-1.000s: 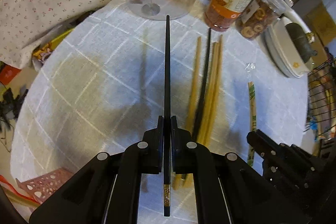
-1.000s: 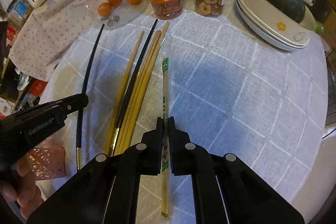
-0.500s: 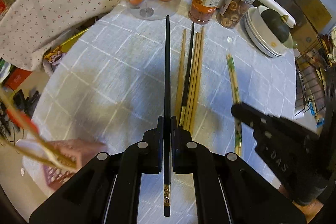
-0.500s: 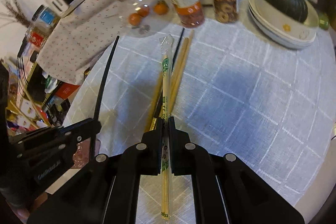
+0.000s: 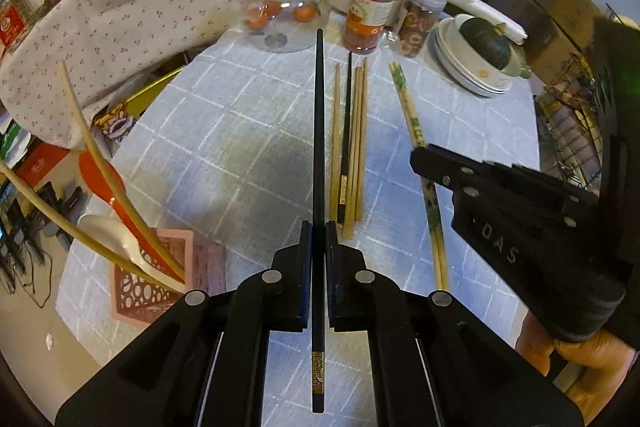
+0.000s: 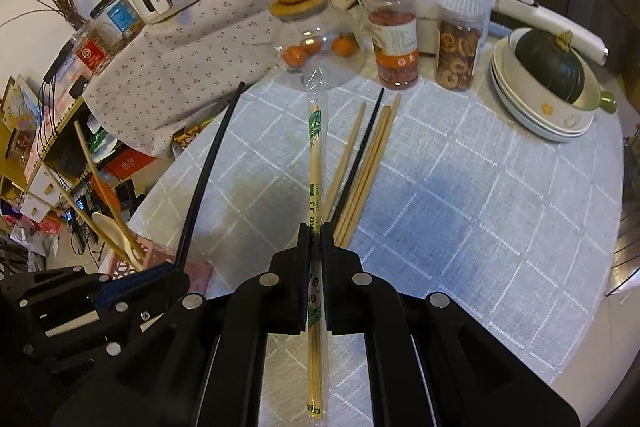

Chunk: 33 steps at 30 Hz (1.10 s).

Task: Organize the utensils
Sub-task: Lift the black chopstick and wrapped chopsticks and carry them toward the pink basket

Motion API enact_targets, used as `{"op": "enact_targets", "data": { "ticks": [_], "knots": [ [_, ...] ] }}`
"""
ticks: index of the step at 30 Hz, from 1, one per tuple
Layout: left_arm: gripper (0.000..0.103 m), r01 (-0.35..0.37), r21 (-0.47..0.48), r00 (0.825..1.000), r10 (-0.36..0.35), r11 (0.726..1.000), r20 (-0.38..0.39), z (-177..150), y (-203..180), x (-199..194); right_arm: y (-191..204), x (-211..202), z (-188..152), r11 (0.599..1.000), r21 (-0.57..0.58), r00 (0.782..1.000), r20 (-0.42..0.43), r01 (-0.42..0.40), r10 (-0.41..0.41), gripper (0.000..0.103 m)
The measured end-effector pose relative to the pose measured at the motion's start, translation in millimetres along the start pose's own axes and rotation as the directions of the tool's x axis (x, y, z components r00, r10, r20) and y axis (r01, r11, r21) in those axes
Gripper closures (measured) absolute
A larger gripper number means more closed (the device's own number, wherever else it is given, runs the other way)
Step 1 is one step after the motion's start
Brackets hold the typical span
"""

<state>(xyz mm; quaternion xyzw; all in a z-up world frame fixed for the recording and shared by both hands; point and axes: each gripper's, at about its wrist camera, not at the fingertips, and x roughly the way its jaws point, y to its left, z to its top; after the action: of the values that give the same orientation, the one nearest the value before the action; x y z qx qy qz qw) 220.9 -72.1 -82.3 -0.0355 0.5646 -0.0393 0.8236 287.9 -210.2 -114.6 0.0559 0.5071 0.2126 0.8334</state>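
Partway, I judge: left tongs grip a black chopstick, right tongs grip wrapped chopsticks, both lifted near the pink holder, while five chopsticks lie on the surface.

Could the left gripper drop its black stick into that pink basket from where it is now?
Probably yes. The left gripper holds the black chopstick lifted off the table, and the pink basket sits close at its left, open-topped, though utensils already lean in it.
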Motion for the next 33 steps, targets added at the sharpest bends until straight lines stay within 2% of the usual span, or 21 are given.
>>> {"op": "enact_targets", "data": {
  "ticks": [14,22,29,33],
  "knots": [
    [0.098,0.033,-0.023,0.999,-0.033,0.999,0.022,-13.5,25.2,-19.0,33.3,-6.1,1.4,0.998,-0.056,1.0,0.018,-0.023,0.024,0.098],
    [0.098,0.015,-0.027,1.0,-0.015,1.0,0.018,-18.5,30.2,-21.5,41.0,7.5,-3.5,0.997,-0.065,0.999,-0.027,-0.03,0.029,0.098],
    [0.098,-0.002,-0.027,1.0,0.003,1.0,0.031,-23.0,30.1,-28.1,50.4,4.1,-3.4,0.995,-0.075,0.998,-0.021,-0.063,0.062,0.098],
    [0.098,-0.028,-0.029,0.998,0.03,0.999,0.063,-26.5,34.1,-37.6,56.4,1.9,-3.3,0.993,-0.08,0.996,-0.017,-0.091,0.09,0.098]
  ]
}}
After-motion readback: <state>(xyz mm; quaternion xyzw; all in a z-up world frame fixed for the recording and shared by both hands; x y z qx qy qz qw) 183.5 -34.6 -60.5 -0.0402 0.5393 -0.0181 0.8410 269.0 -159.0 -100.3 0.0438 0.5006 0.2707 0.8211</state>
